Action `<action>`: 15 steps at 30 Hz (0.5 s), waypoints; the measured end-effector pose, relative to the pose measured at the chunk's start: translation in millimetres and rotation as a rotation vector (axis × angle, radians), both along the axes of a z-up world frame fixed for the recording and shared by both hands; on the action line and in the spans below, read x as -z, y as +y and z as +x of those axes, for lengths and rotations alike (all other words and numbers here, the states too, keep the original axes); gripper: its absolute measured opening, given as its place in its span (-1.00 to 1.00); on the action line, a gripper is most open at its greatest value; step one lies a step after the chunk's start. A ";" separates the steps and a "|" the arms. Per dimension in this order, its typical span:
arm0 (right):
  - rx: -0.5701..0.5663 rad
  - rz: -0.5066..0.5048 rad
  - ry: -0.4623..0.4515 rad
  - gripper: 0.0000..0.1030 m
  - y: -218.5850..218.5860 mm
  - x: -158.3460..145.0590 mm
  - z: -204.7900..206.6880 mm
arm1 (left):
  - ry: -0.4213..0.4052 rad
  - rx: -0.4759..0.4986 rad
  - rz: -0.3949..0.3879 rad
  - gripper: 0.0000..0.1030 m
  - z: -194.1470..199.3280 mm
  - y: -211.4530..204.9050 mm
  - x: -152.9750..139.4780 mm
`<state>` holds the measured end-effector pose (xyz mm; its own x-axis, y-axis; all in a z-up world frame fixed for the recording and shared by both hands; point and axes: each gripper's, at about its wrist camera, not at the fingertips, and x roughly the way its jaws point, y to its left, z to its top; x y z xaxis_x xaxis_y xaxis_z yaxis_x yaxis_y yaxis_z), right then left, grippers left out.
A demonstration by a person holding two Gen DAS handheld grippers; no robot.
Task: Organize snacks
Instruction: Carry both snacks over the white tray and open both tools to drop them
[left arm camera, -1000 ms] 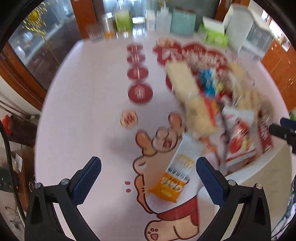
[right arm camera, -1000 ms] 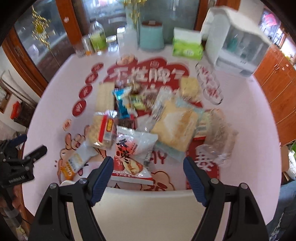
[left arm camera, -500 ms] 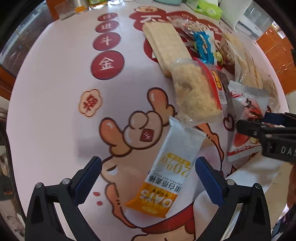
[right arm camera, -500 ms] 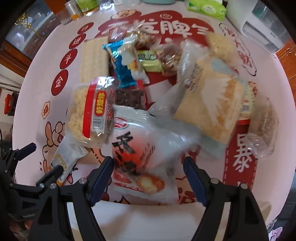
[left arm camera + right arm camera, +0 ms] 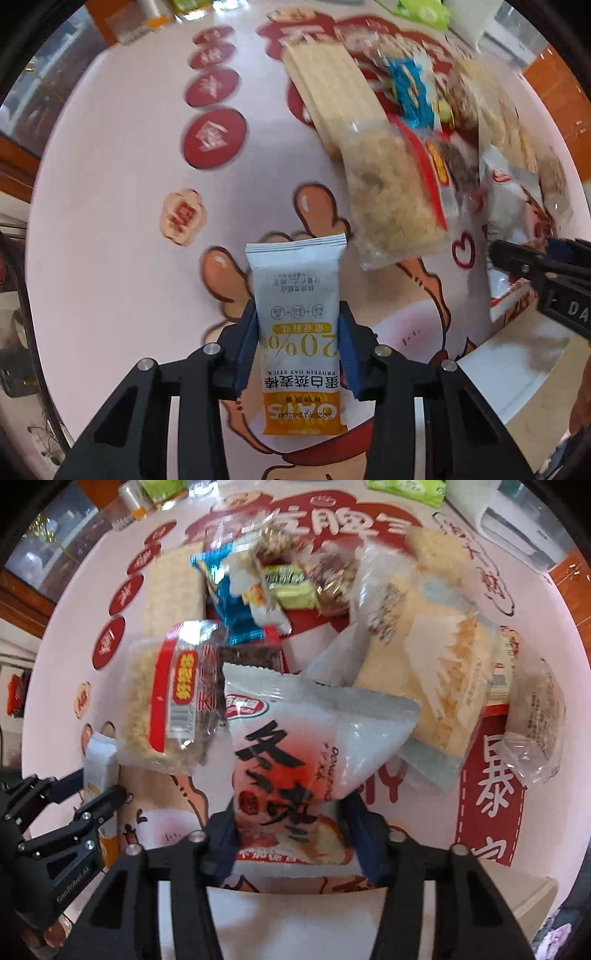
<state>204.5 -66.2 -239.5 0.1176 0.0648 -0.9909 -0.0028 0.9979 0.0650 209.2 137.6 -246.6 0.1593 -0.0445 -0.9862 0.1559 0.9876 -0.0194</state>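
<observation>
White and orange, the oat bar [image 5: 298,332] lies on the table [image 5: 110,229] between the blue pads [image 5: 246,343] of the left gripper [image 5: 297,325]; the jaws are closing and both pads already press its long edges, so the bar is grasped (its orange end points near, its crimped white end far). It sits at the near left of the snack pile, apart from the rest. Just right of it and farther off lies a clear pack of crumbly cake [image 5: 388,192] with a red band, and beyond that a pale wafer pack [image 5: 332,85].

The right gripper [image 5: 293,834] is closing too, its pads clamped on the near end of a white bag [image 5: 295,760] with black characters and a bread picture. That bag lies at the near edge of the pile, touching the cake pack on its left and a large clear bread pack [image 5: 432,657] on its right. A blue wrapper [image 5: 229,598] and a green wrapper [image 5: 291,583] lie farther back.
</observation>
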 end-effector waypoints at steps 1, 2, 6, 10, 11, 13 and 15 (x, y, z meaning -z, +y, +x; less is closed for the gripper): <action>0.009 0.006 -0.013 -0.07 -2.3 -3.6 -1.8 | -0.024 -0.009 0.004 -0.26 -2.3 1.8 -6.4; 0.020 0.008 -0.036 -0.07 -5.3 -8.9 -5.4 | -0.050 -0.018 0.003 -0.26 -4.5 3.6 -15.3; 0.050 0.021 -0.137 -0.08 -17.4 -37.8 -18.2 | -0.160 -0.071 -0.013 -0.26 -20.2 10.6 -59.4; 0.086 0.076 -0.253 -0.08 -29.6 -83.2 -26.3 | -0.263 -0.100 -0.072 -0.26 -41.0 -0.8 -111.0; 0.091 0.090 -0.276 -0.08 -34.1 -90.7 -28.0 | -0.282 -0.102 -0.091 -0.26 -44.5 -4.5 -121.0; 0.094 0.122 -0.328 -0.07 -43.5 -114.9 -35.8 | -0.324 -0.100 -0.129 -0.25 -57.9 -14.1 -145.1; 0.088 0.149 -0.367 -0.07 -49.5 -129.9 -44.9 | -0.367 -0.090 -0.157 -0.25 -76.0 -30.1 -166.7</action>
